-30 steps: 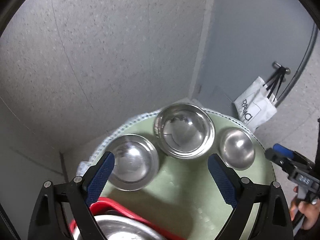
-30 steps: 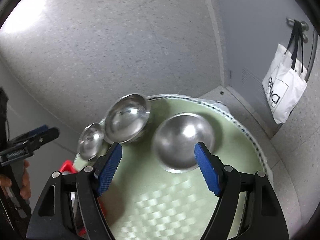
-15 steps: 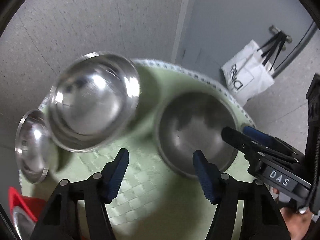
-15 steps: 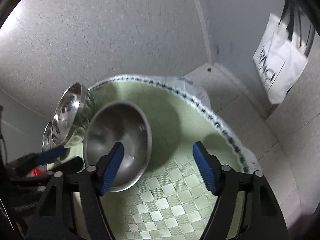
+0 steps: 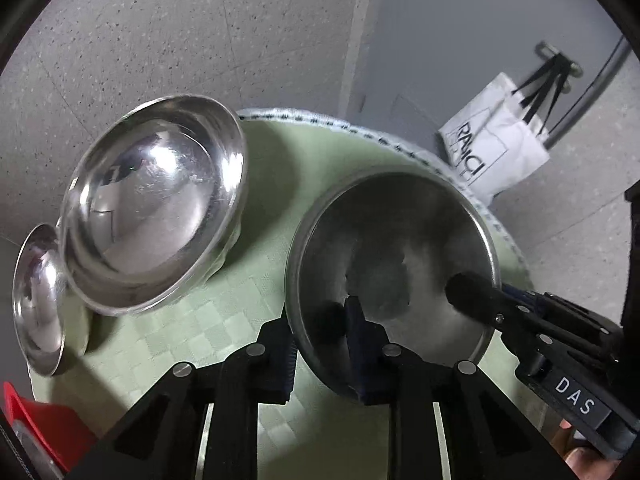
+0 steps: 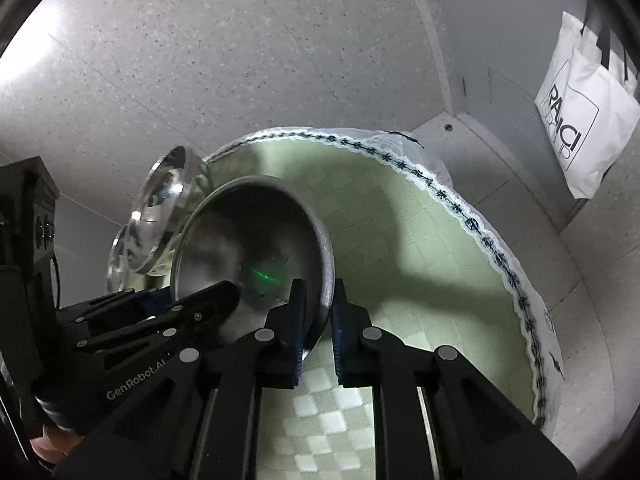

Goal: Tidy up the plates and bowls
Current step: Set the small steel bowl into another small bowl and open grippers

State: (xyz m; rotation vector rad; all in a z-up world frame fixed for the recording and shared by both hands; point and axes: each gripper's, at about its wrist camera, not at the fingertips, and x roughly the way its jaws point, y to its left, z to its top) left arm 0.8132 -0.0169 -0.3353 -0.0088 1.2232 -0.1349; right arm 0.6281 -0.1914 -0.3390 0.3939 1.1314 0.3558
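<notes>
A matte steel bowl (image 5: 394, 248) sits on the round table's green checked cloth (image 5: 272, 184). My left gripper (image 5: 320, 344) is shut on its near rim, one finger inside and one outside. My right gripper (image 6: 318, 312) is shut on the opposite rim of the same bowl (image 6: 256, 240), and shows in the left wrist view (image 5: 500, 312). A larger shiny steel bowl (image 5: 156, 208) stands to the left, with a smaller shiny bowl (image 5: 38, 300) beyond it. Both also show in the right wrist view: the larger bowl (image 6: 164, 204), the smaller one (image 6: 120, 260).
A red basket (image 5: 36, 428) holding metal dishware sits at the table's left edge. A white tote bag (image 5: 496, 148) hangs on the grey wall behind the table. The table's trimmed edge (image 6: 480, 240) curves round on the right. Speckled wall lies behind.
Both grippers moved in on the matte bowl and closed on its rim from opposite sides. They were open half a second ago.
</notes>
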